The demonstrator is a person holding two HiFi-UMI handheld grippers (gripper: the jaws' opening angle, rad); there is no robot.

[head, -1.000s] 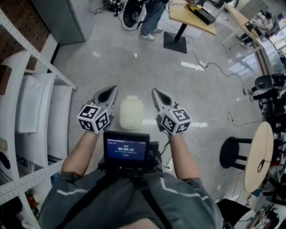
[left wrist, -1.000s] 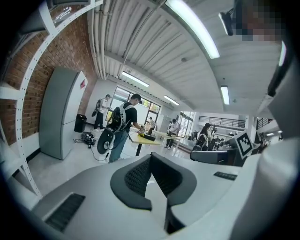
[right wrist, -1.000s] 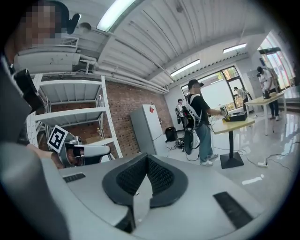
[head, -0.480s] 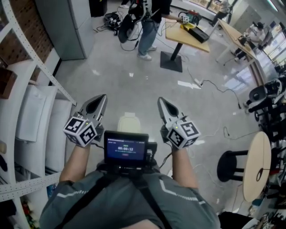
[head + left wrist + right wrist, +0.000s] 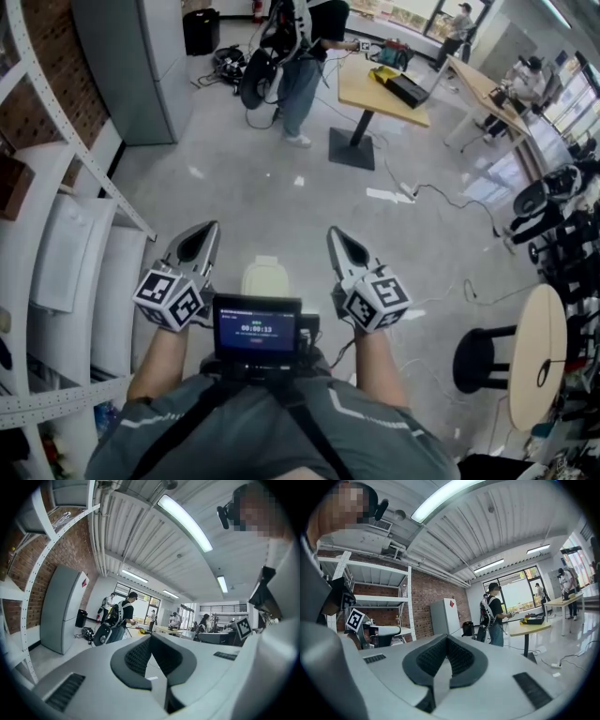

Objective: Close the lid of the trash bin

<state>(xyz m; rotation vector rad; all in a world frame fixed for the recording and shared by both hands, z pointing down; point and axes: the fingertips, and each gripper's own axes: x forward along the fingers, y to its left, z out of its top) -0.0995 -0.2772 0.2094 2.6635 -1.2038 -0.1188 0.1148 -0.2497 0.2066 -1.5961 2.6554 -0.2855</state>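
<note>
A screen [image 5: 257,328] is worn at the chest. Just beyond it the left gripper [image 5: 204,232] and right gripper [image 5: 339,239] are held pointing forward, well apart. Each pair of jaws is seen pressed together with nothing between. Against a second earlier, both are found drawn back and spread wider, and the bin [image 5: 263,275] is now partly covered by the screen. It stands on the floor [image 5: 272,187] between the grippers, touched by neither. Its cream, round-cornered lid appears to lie flat, so closure is judged done. Farther off, a person [image 5: 300,66] is noted beside a table [image 5: 380,89].
</note>
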